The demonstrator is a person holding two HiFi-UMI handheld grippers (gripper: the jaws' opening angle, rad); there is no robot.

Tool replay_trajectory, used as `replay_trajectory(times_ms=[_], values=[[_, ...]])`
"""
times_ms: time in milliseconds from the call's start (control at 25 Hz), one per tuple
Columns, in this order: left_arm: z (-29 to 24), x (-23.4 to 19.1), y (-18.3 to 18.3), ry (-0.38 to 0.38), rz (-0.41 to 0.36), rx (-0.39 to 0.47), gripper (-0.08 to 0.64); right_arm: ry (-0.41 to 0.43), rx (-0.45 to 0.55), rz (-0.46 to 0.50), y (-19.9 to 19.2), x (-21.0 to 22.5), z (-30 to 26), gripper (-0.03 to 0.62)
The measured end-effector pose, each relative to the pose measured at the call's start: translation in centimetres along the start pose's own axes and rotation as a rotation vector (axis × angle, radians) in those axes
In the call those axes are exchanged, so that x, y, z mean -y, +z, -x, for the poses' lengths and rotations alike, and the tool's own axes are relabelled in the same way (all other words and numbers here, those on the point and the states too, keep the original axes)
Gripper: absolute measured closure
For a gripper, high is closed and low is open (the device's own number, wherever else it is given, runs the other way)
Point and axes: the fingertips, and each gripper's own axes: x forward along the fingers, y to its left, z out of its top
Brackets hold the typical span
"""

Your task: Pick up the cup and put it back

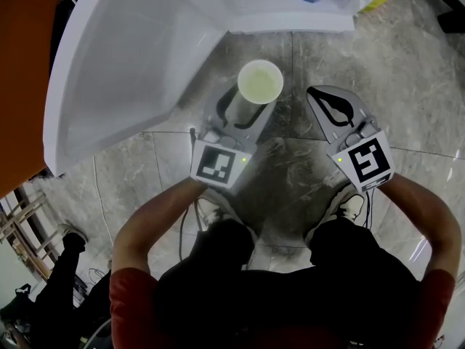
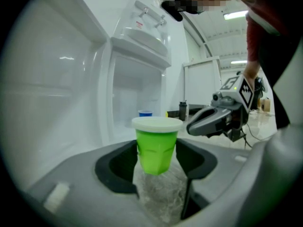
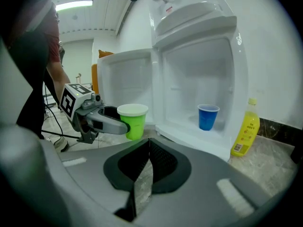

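My left gripper [image 1: 245,106] clamps the green cup [image 2: 156,148] in mid-air before the open white cabinet [image 3: 199,79]. My right gripper [image 3: 146,167] is closed and empty. Risk: the tapered cup slips through the pads, or strikes the blue cup [image 3: 208,116] during placement.

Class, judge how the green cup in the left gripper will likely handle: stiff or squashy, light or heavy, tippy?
Probably light: the green cup looks empty from above. Its wall looks like thin plastic, so the left gripper might dent it. The base is narrower than the rim, so it may tip when set down.
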Motion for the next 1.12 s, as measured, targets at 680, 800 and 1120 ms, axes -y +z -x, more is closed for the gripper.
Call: replay_trajectory(times_ms=[680,800,1120], values=[[-6.9,-4.7,2.2,0.091,-0.003,0.044,0.31,-0.049,-0.004,-0.068,-0.8,3.6,-1.7,0.591],[-8.2,-5.3,2.6,0.097,-0.02,0.054,0.31,-0.064,0.007,-0.076,-0.7,4.4,-1.8,0.591],[-12.0,-7.4,4.1,0.137,0.022,0.077,0.31,-0.092,0.017,-0.103,-0.6,6.1,-2.2,0.591]])
